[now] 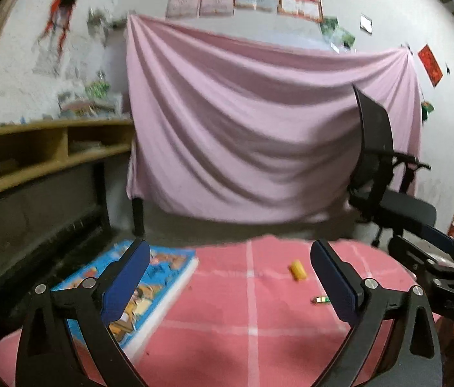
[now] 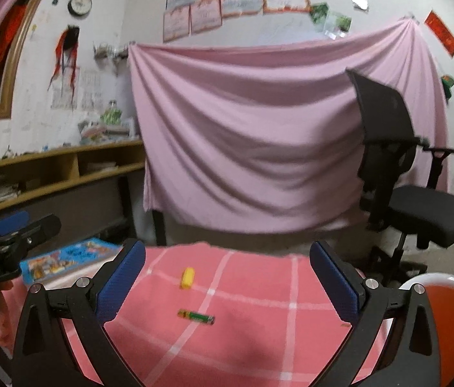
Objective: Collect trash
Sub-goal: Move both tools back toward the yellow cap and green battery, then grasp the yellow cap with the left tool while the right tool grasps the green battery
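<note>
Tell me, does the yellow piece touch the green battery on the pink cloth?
Apart. The right wrist view shows the yellow piece lying farther away than the green battery, with bare pink cloth between them.

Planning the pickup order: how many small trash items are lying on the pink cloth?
2: a yellow piece farther out, and a green battery nearer the right hand-held gripper. More may be hidden.

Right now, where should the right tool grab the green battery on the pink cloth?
Grip the green battery across its middle, coming straight down. It lies flat, its long axis left to right, so the right tool, open above it, must turn its fingers to close front and back across the narrow body.
</note>
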Action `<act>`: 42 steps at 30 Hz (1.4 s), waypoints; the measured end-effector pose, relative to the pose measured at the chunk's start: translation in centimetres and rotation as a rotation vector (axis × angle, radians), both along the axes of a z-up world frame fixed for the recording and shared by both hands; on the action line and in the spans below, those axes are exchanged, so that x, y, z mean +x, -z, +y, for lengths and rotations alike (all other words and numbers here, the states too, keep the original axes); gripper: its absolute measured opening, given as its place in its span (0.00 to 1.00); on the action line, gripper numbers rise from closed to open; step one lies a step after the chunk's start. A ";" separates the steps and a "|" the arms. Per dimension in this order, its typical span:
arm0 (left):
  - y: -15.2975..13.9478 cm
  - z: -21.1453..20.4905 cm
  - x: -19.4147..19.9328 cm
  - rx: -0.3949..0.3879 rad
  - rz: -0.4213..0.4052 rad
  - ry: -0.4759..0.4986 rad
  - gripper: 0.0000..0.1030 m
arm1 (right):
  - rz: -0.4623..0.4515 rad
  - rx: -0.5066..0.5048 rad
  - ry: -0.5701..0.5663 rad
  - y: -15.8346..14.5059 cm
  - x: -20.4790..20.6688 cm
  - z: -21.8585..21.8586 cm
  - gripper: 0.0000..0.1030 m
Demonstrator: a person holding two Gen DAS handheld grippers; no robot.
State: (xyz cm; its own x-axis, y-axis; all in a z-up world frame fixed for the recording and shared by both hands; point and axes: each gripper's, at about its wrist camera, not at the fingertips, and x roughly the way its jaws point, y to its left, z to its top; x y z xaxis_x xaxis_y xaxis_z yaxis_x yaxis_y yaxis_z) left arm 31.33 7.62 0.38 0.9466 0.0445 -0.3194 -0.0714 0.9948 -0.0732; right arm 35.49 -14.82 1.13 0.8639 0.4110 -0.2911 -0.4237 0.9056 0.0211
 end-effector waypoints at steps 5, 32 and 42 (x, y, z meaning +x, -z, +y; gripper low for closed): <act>1.3 0.6 1.8 -0.041 0.105 0.000 0.95 | 0.149 -0.050 -0.013 1.3 2.0 0.9 0.93; 5.4 -1.2 11.4 -0.128 0.449 0.132 0.44 | 0.567 -0.174 -0.139 6.3 6.9 3.6 0.22; 5.7 -3.5 14.2 -0.129 0.479 0.229 0.43 | 0.567 -0.176 -0.126 6.1 7.8 2.4 0.11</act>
